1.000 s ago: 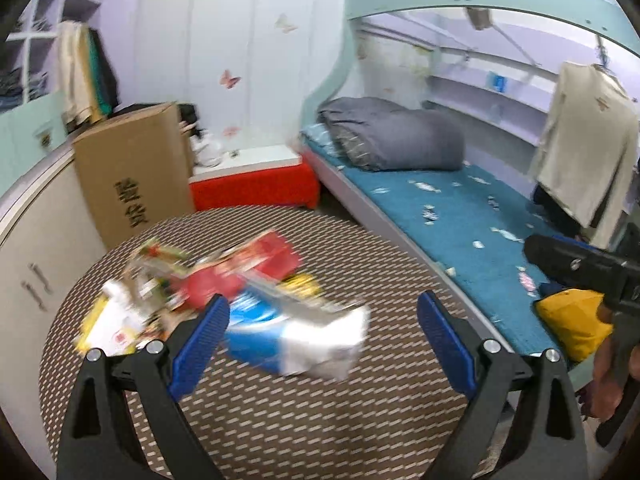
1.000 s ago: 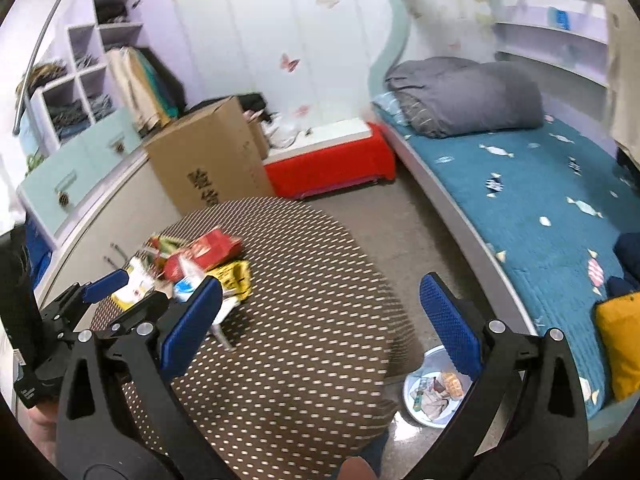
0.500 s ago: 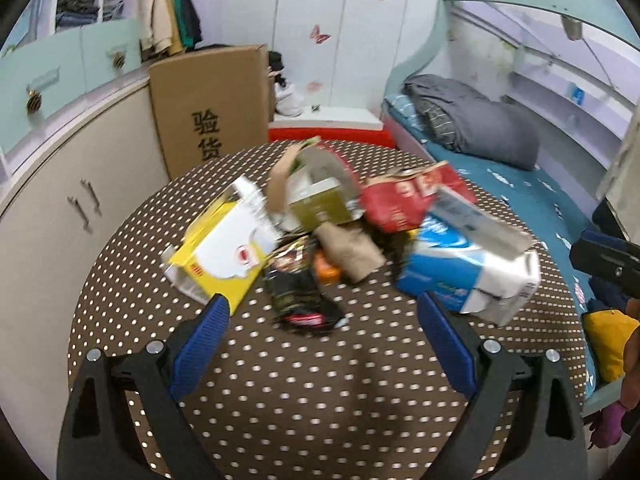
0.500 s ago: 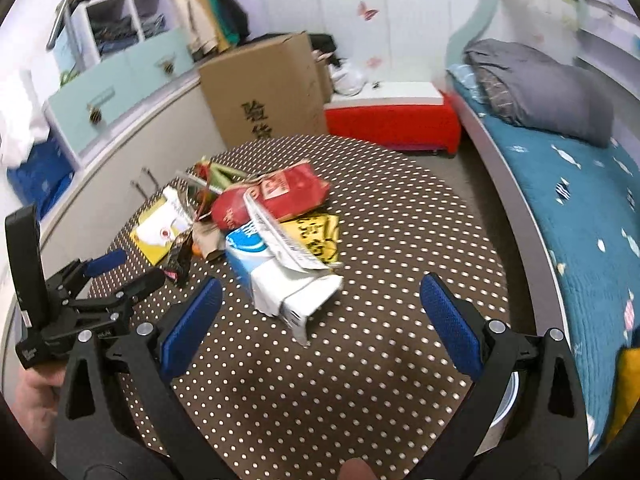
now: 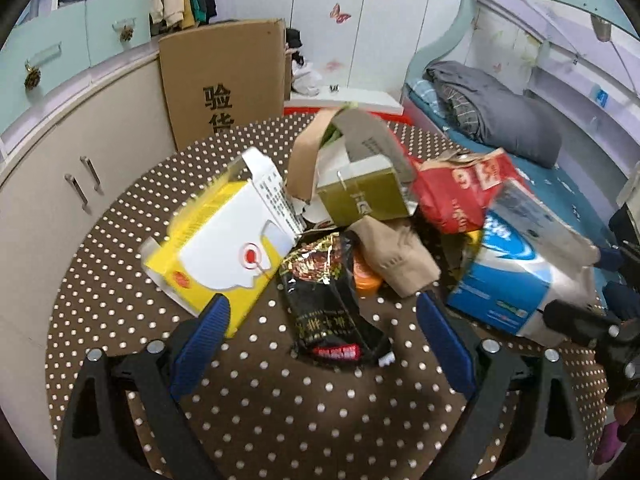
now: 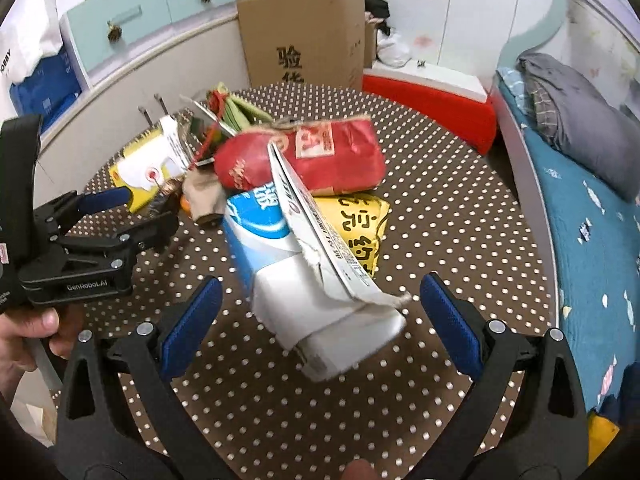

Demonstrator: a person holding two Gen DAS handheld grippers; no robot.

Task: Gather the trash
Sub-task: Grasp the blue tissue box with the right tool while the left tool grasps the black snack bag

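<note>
A heap of trash lies on a round brown polka-dot table (image 5: 280, 408). My left gripper (image 5: 322, 334) is open and empty, with a black snack wrapper (image 5: 324, 300) between its fingers. Around it lie a yellow and white box (image 5: 224, 256), an olive green carton (image 5: 364, 196), a red bag (image 5: 464, 196) and a tan wad (image 5: 396, 260). My right gripper (image 6: 316, 312) is open and empty around a torn blue and white pack (image 6: 304, 272), which also shows in the left wrist view (image 5: 516, 276). A yellow packet (image 6: 358, 220) and the red bag (image 6: 316, 160) lie behind it.
A large cardboard box (image 5: 224, 80) stands behind the table. Beige cabinets (image 5: 60, 184) curve along the left. A bed with a blue sheet (image 6: 592, 216) and grey bedding (image 5: 500, 116) runs along the right. A red and white low bench (image 6: 432, 92) stands at the back.
Both grippers have moved closer to the trash heap and lower over the table. The left now frames the black wrapper and the right frames the blue and white pack. Both stay open.
</note>
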